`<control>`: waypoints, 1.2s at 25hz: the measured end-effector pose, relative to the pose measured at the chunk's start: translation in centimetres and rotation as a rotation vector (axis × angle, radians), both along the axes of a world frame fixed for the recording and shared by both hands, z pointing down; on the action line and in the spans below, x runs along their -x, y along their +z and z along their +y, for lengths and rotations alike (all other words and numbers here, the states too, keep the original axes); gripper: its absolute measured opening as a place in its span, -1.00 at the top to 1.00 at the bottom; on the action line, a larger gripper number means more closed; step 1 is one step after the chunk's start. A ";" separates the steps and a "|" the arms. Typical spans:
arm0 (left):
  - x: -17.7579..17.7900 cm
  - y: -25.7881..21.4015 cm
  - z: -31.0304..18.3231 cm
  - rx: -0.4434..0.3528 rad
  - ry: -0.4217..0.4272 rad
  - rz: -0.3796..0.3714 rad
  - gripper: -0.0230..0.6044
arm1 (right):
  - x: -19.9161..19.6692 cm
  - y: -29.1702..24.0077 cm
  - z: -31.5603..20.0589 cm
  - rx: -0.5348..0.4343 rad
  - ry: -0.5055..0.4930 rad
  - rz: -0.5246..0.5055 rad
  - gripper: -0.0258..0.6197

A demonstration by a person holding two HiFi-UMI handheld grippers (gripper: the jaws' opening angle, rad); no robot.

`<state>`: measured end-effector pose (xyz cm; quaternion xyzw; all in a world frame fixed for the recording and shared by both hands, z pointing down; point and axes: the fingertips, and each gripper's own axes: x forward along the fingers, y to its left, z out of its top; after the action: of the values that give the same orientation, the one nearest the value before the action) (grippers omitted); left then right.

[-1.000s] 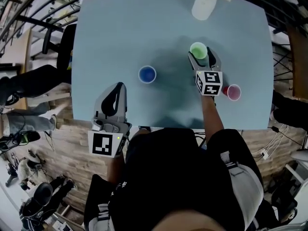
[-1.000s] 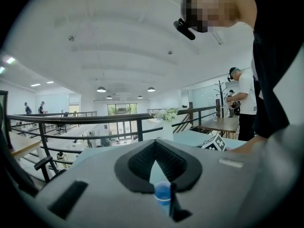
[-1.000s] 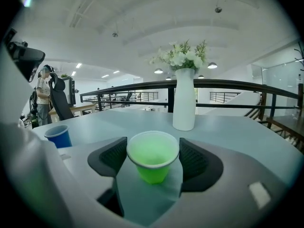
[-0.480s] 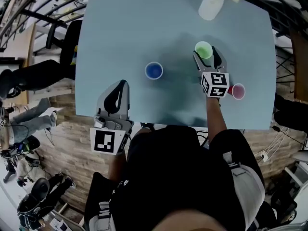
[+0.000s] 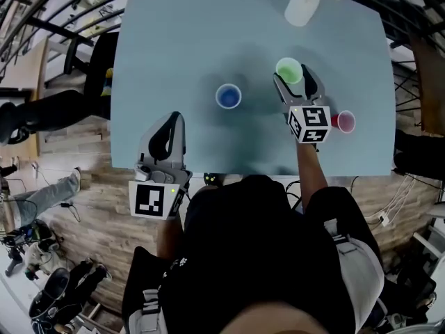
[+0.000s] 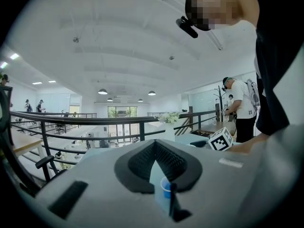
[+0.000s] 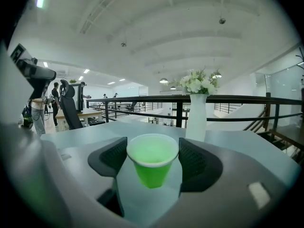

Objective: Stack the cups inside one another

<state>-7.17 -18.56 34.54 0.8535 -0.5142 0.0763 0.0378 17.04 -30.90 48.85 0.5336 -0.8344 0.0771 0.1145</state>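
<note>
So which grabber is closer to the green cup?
Right. The right gripper grips the green cup between its jaws; the left gripper sits far off by the table's near edge.

The vase point(image 5: 302, 5) stands at the far edge of the surface point(image 5: 174, 47). Just on its near side, the far cup point(image 5: 288, 69) sits between the right gripper's point(image 5: 291, 76) jaws, which close on it. The left cup point(image 5: 228, 96) is left of the vase and nearer. The right cup point(image 5: 342, 122) is nearer still, to the vase's right. The left gripper point(image 5: 174, 120), jaws together, is over the near edge, well left of the vase.
</note>
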 end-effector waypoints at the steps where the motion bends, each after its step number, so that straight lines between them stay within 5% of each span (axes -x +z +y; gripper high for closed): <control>1: 0.3 0.0 0.2 -0.001 0.001 0.002 0.98 | 0.3 -0.4 0.3 -0.005 -0.002 0.000 -0.12; 30: 7.3 0.0 3.6 -0.007 -0.065 0.027 0.98 | 14.4 -3.5 6.2 -0.020 -0.281 -0.049 -0.12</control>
<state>-14.52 -14.97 34.50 0.8375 -0.5412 0.0614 0.0442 2.69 -24.72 45.36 0.4108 -0.9041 0.0649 0.0984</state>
